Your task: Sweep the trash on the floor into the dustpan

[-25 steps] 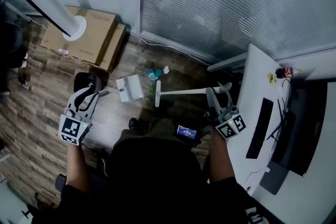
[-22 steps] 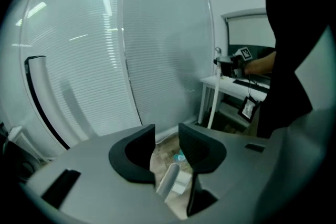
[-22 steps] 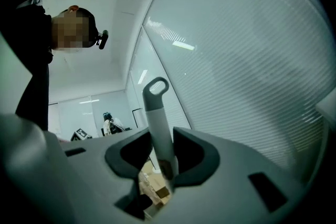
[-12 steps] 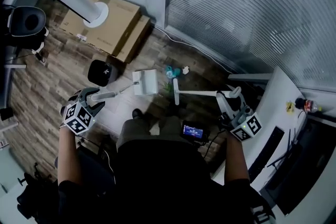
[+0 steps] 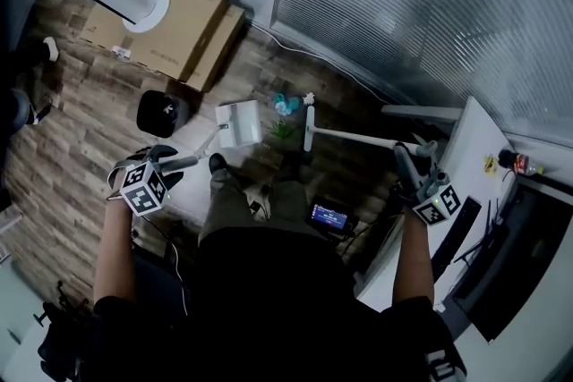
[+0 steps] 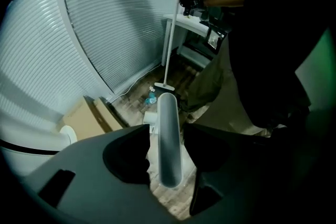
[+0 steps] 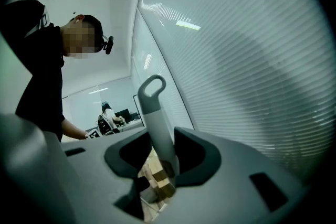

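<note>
A white dustpan [image 5: 240, 123] rests on the wood floor, its long grey handle [image 6: 169, 149] running back to my left gripper [image 5: 168, 162]. The handle lies between the left jaws with a gap on each side, so that gripper is open. Right of the pan lie the trash pieces [image 5: 286, 106]: a teal scrap, a white crumpled bit and something green. The broom head [image 5: 309, 128] stands beside them. My right gripper [image 5: 416, 165] is shut on the broom handle [image 7: 155, 113], near its looped end.
Cardboard boxes [image 5: 170, 18] and a white round base [image 5: 148, 9] stand at the back left. A black round object [image 5: 161, 112] sits left of the dustpan. A white desk [image 5: 466, 157] with keyboard and monitor is at the right, and a blind-covered wall [image 5: 430, 13] lies behind.
My left gripper has sunk and tipped downward along the dustpan handle. The right gripper has shifted right with the broom. The dustpan stays beside the trash.
</note>
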Available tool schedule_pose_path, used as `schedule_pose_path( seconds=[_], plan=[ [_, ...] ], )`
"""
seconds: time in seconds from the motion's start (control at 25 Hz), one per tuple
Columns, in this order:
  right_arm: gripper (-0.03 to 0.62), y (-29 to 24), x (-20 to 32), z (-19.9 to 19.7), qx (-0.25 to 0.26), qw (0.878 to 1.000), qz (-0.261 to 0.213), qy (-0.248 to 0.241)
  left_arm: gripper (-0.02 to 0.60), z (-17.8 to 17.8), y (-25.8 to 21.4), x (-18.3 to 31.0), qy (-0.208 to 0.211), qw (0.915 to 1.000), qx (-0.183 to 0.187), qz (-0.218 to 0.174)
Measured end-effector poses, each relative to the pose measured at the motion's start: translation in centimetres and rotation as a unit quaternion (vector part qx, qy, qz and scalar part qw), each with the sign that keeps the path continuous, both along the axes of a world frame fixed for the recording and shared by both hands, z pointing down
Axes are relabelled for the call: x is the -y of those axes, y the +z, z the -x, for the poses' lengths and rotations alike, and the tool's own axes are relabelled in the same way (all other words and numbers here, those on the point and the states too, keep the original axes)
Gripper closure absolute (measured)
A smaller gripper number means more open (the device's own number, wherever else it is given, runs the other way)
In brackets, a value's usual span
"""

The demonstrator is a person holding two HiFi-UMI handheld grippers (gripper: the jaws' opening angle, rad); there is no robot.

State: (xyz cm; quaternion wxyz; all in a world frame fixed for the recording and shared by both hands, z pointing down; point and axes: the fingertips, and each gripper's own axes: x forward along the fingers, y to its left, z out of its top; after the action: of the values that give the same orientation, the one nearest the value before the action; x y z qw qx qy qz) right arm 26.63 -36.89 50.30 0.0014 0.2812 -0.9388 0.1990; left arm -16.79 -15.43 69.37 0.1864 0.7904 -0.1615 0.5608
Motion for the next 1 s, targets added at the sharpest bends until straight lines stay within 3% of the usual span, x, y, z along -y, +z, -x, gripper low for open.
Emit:
schedule_pose_path(
  seconds=[0.36,0.68,0.88,1.0],
  plan=[
    [0.467,0.4,2.1,-2.1,0.000,1.000,0.001,0.021,0.454,-0.7,1.2,-0.1,-0.019,0.9998,-0.002,-0.001],
    [0.484,1.1,4.3,-1.6,-0.092,0.995,-0.029,-0.016,0.456,-1.3,1.2,1.0,-0.057,0.9983,-0.004,-0.013],
    [0.493,1.2,4.8,-0.4,-0.158,0.983,-0.068,-0.058,0.456,-1.9,1.2,0.6,-0.080,0.9965,-0.018,-0.014],
    [0.493,1.4,4.7,1.7,-0.172,0.977,-0.091,-0.082,0.456,-2.4,1.3,0.5,-0.087,0.9957,-0.023,-0.022]
  ],
)
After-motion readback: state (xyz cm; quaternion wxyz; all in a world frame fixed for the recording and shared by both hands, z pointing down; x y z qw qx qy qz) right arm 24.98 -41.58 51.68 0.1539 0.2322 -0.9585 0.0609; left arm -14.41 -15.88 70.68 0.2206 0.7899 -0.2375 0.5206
